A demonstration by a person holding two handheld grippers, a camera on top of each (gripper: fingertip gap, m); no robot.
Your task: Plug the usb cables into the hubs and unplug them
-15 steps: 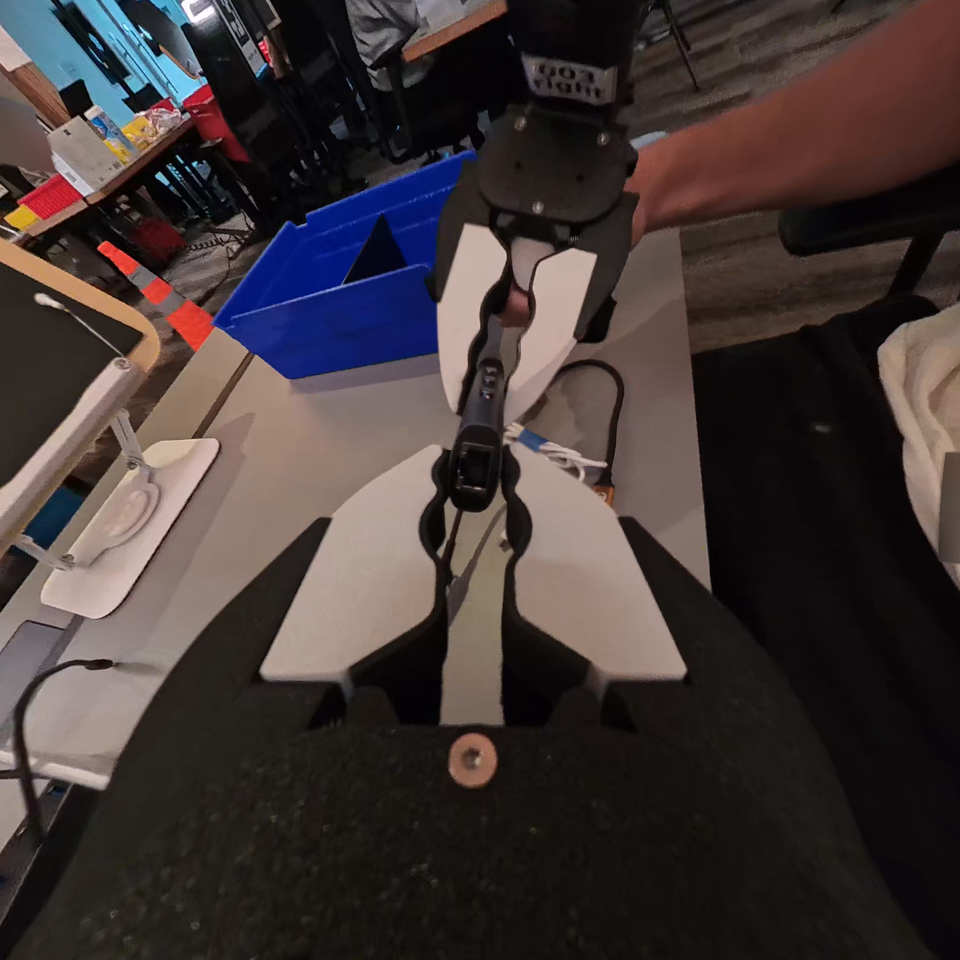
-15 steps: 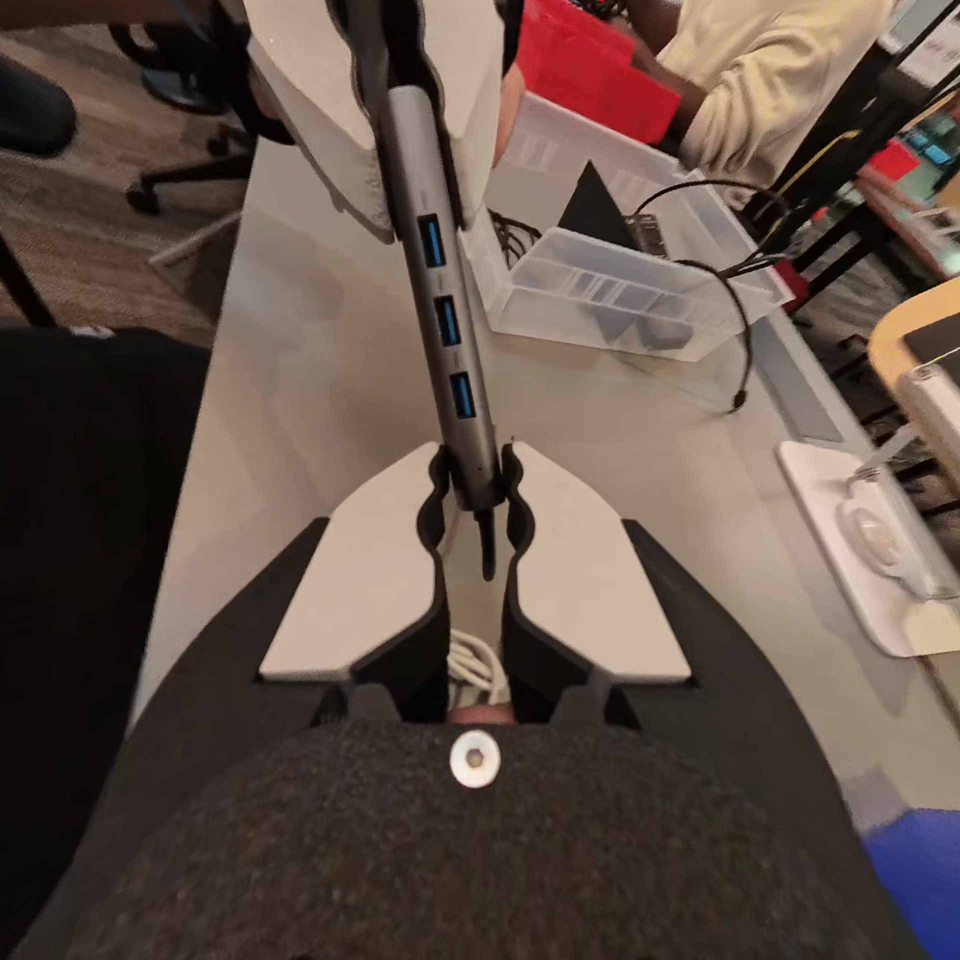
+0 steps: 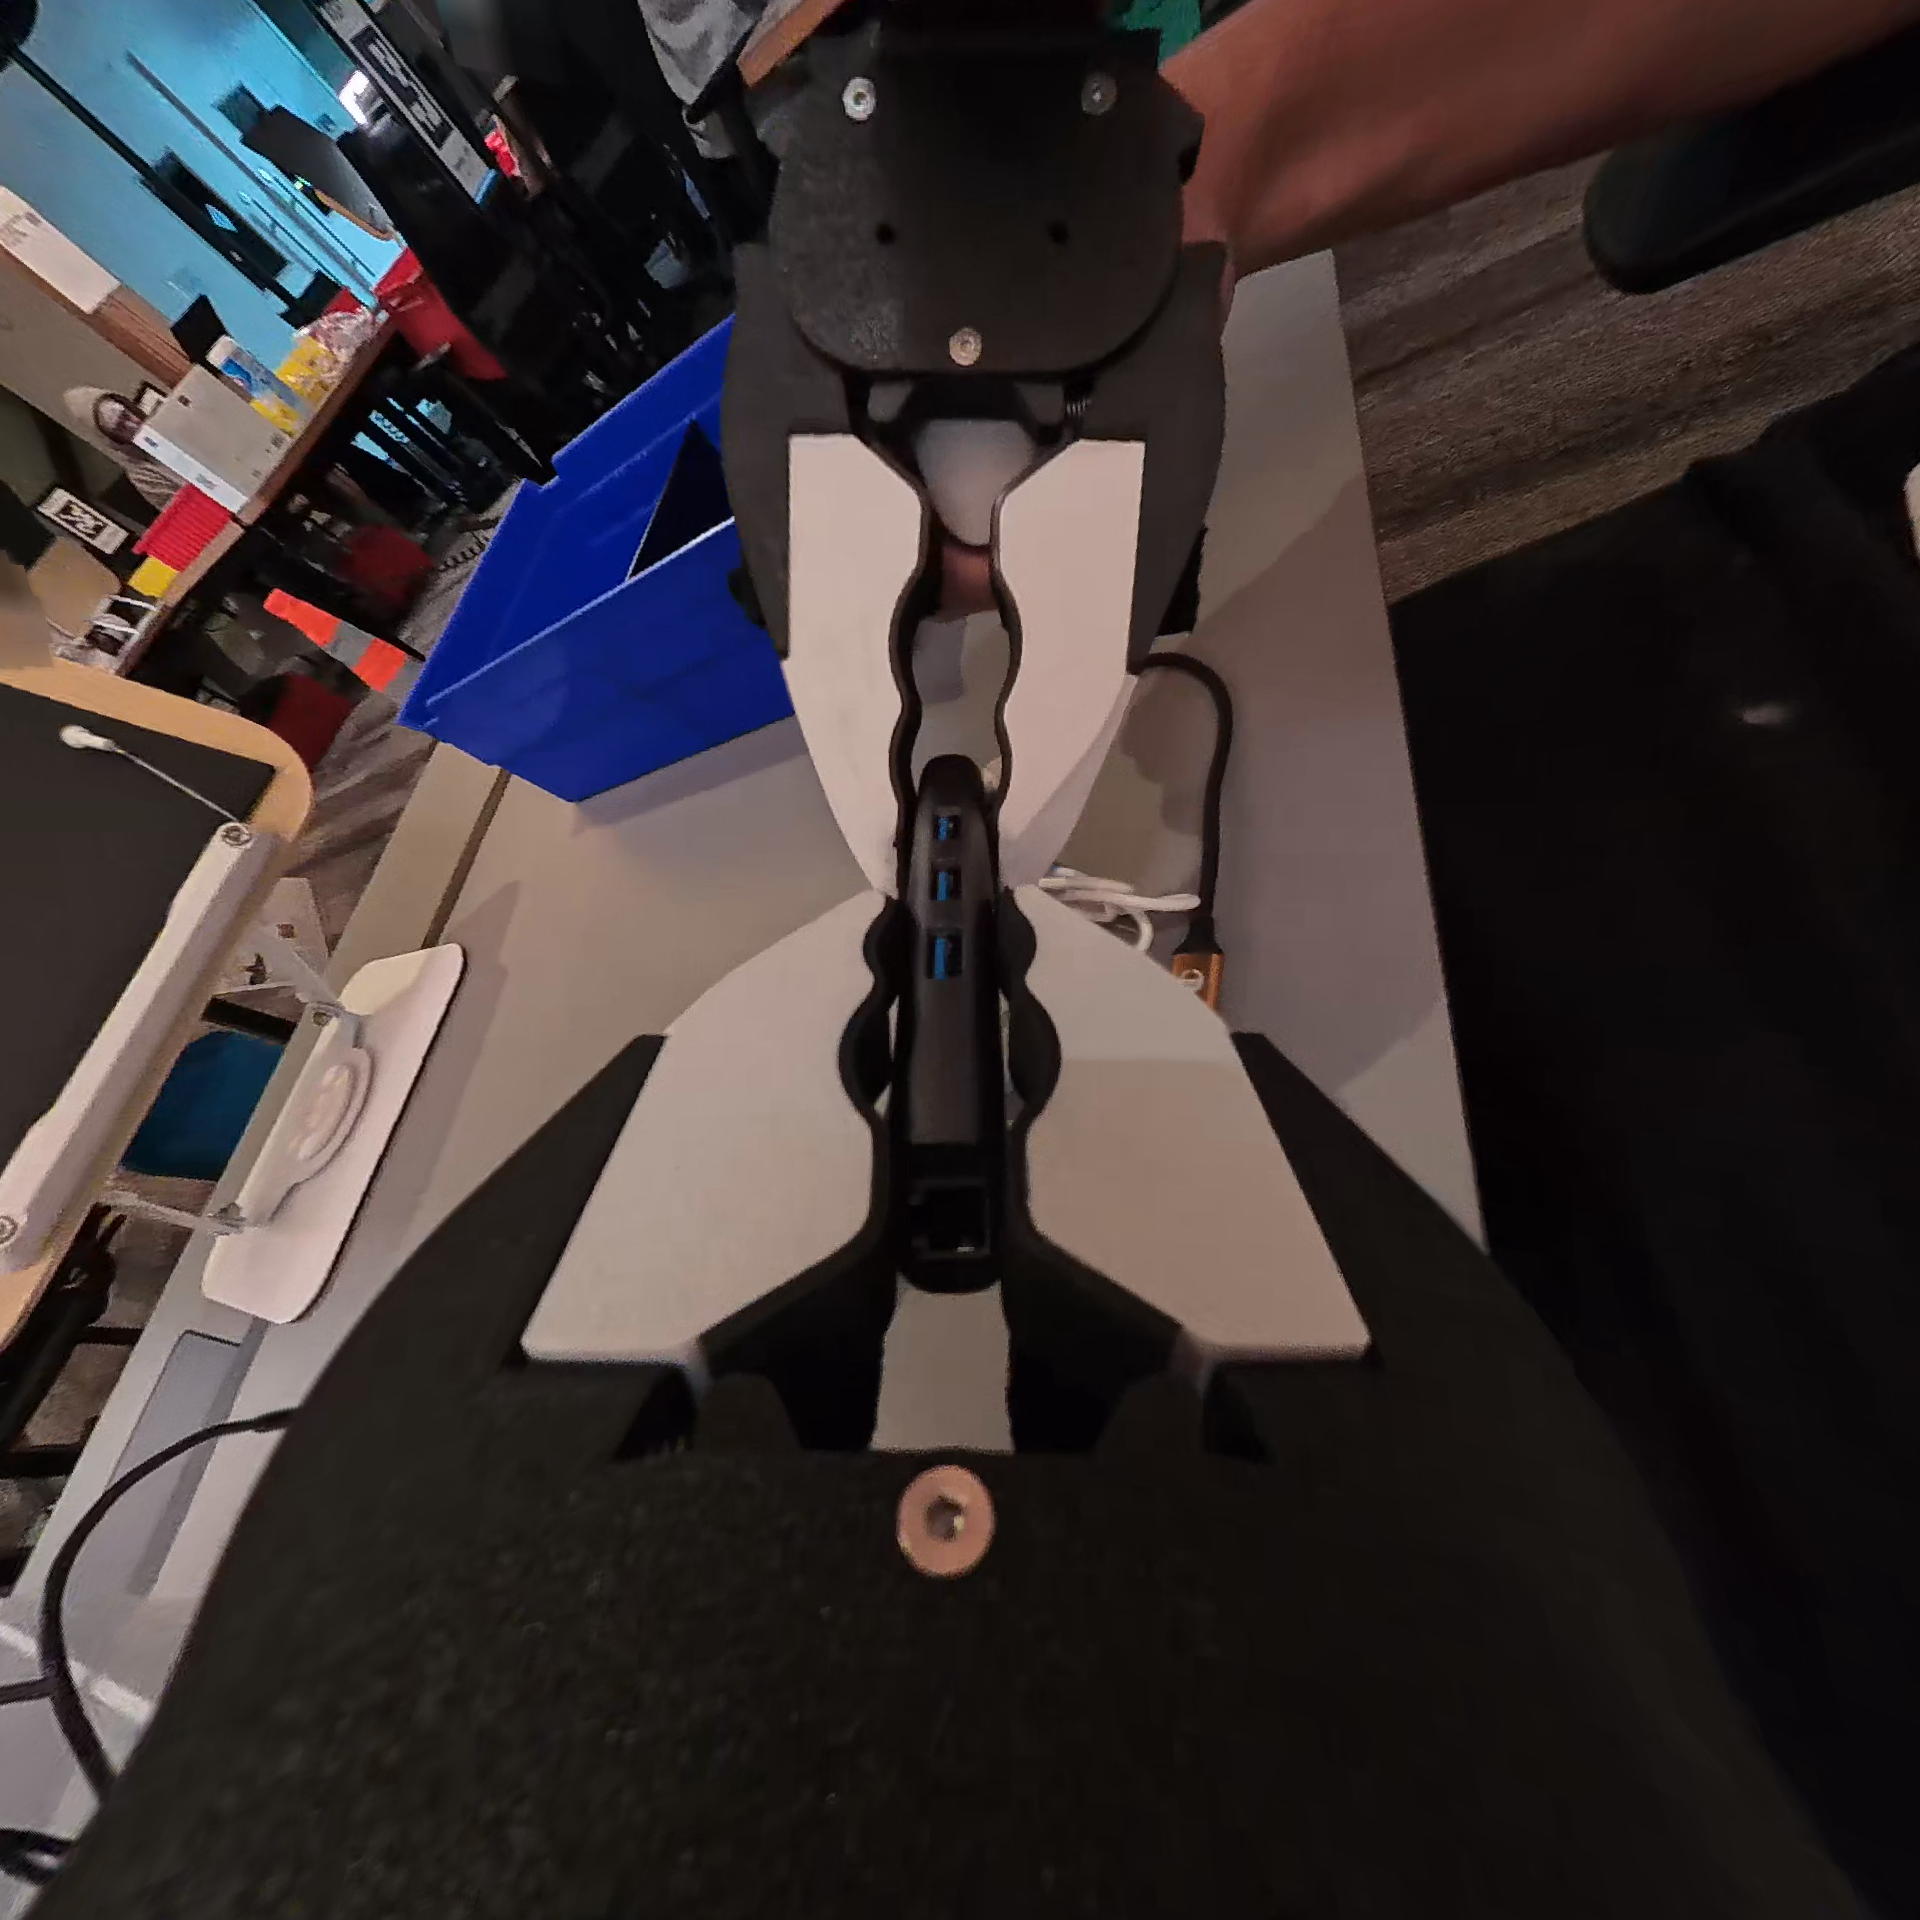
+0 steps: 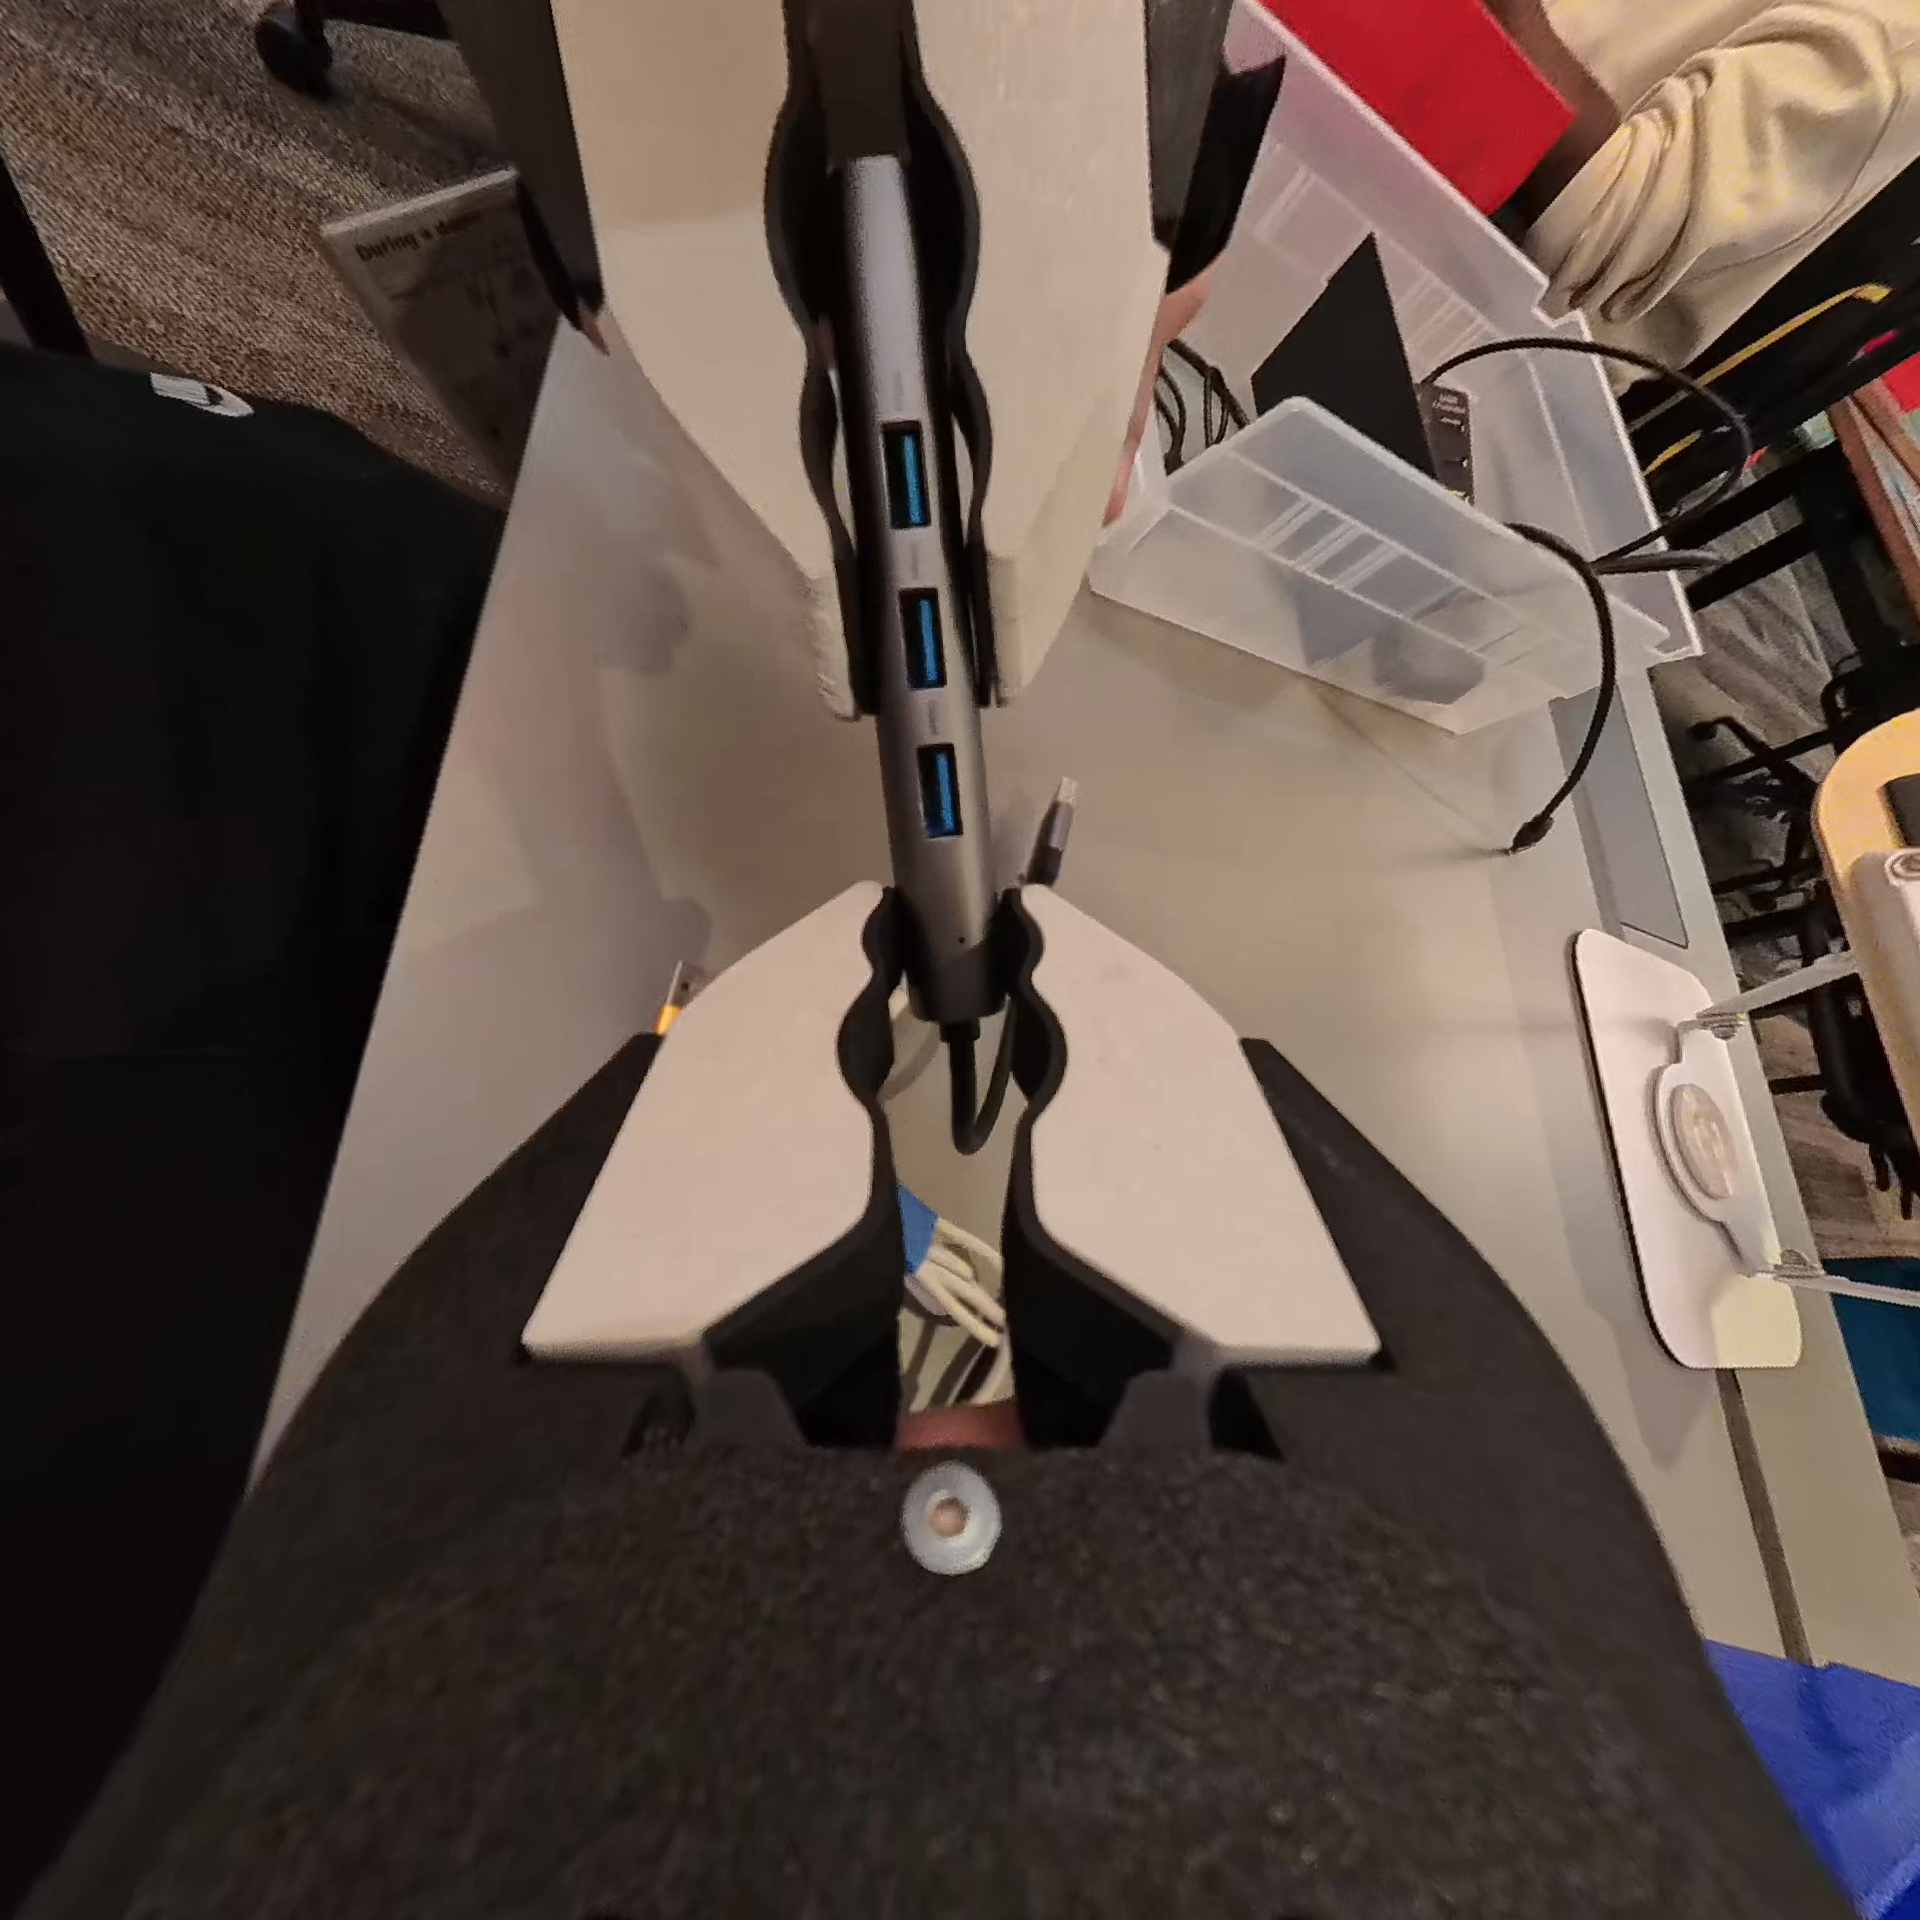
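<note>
A slim dark grey USB hub (image 3: 943,1039) with three blue ports (image 4: 923,623) is held level above the grey table (image 3: 665,894) between both grippers. My left gripper (image 3: 948,904) is shut on it, with the hub deep between its fingers. My right gripper (image 4: 945,899) faces it and is shut on the hub's cable end. It also shows in the left wrist view (image 3: 951,831), and the left gripper shows in the right wrist view (image 4: 925,696). A grey USB plug (image 4: 1055,842), an orange-collared plug (image 3: 1195,961) on a black cable and a white cable (image 3: 1112,904) lie on the table below.
A blue bin (image 3: 582,665) stands at the table's far left in the left wrist view. A clear plastic bin (image 4: 1351,561) with black cables stands past the hub in the right wrist view. A white stand base (image 4: 1683,1164) lies near the table edge. Black cloth (image 3: 1662,1039) borders the table.
The two grippers have come closer together. The hub now sits much deeper between my left fingers, and its blue ports face the left camera.
</note>
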